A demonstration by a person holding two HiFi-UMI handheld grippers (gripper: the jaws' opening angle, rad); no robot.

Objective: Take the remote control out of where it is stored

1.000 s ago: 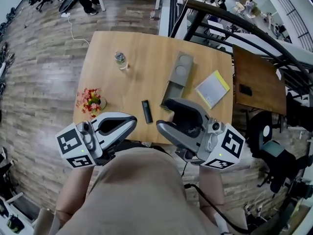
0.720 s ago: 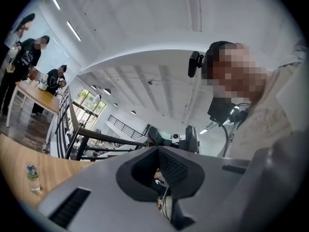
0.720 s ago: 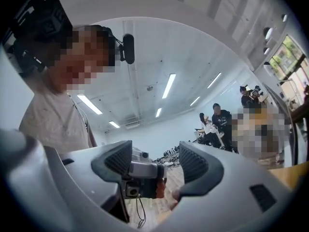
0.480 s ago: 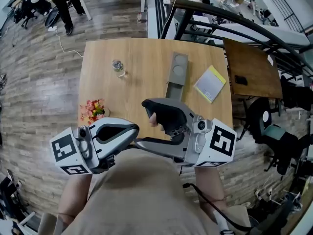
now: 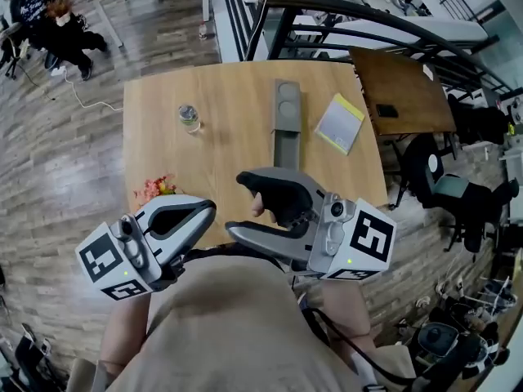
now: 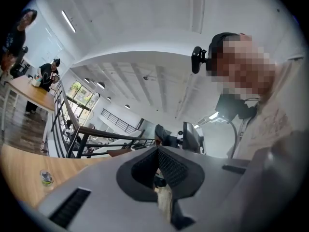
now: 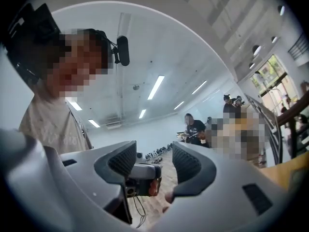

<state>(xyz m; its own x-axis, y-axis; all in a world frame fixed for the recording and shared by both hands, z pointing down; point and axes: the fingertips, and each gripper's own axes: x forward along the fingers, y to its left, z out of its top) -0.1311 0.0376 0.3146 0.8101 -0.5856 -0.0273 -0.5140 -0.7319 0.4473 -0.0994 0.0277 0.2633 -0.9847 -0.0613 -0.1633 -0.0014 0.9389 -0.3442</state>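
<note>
The remote control shows in no view now; my right gripper covers the table's front edge. A grey storage holder [image 5: 286,121] with two round recesses lies at the middle of the wooden table [image 5: 221,149]. My right gripper [image 5: 239,205] hangs over the front edge and points left, open. Its jaws have just been closing a little, with nothing between them [image 7: 154,163]. My left gripper [image 5: 207,211] is held low at the left, facing the right one. Its pads meet at the tips [image 6: 157,151], shut on nothing.
A small water bottle [image 5: 188,118] stands at the table's left, and a flower posy [image 5: 154,189] sits near the front left corner. A yellow-edged book [image 5: 339,123] lies right of the holder. A dark side table [image 5: 400,92], a railing and a chair [image 5: 445,190] are to the right.
The black remote lay on the table near the front edge a second ago; the right gripper has moved left over that spot and hides it. Both grippers have shifted, and the left one stays shut.
</note>
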